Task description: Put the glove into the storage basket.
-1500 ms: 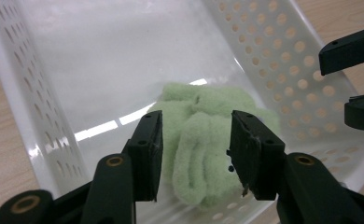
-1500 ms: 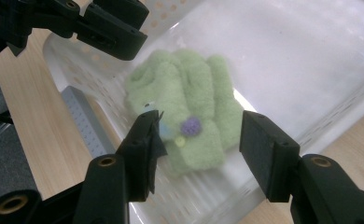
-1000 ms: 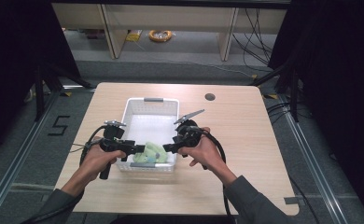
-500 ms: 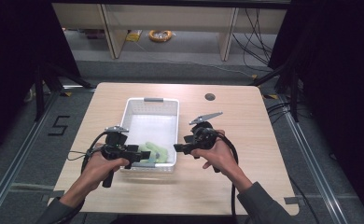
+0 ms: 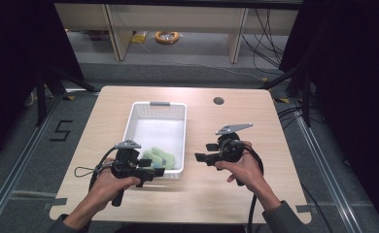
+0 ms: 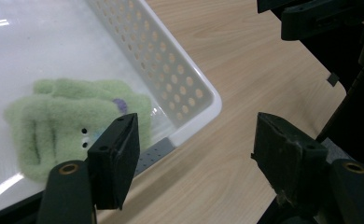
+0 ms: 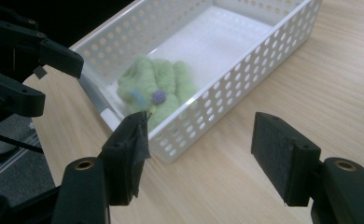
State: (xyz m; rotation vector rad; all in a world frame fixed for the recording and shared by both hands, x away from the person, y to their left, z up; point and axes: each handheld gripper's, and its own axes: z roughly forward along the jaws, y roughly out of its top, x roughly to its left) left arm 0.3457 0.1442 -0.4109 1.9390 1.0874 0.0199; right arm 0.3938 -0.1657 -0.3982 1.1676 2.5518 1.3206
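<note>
The green fleece glove (image 5: 156,157) lies folded in the near end of the white basket (image 5: 151,108), bunched against the near wall and a little toward its left side. You see it clearly in the left gripper view (image 6: 68,123), with a small purple dot and a pale patch on its top. It looks soft and fluffy, so judge it light, floppy and not at all fragile; it should squash under the pads and hang limp when lifted.

Your left claw (image 5: 158,171) sits at the basket's near left corner, released, its jaws having just been opening with nothing between them. Your right claw (image 5: 198,157) hovers over the bench (image 5: 255,116) just right of the basket, also released and just been widening, empty.

If you pick the glove up again, pinch a thick fold through the middle of the bundle rather than a loose edge, since a thin edge could slip out. The fleece should grip well on the pads. Mind the perforated wall just beside it.
</note>
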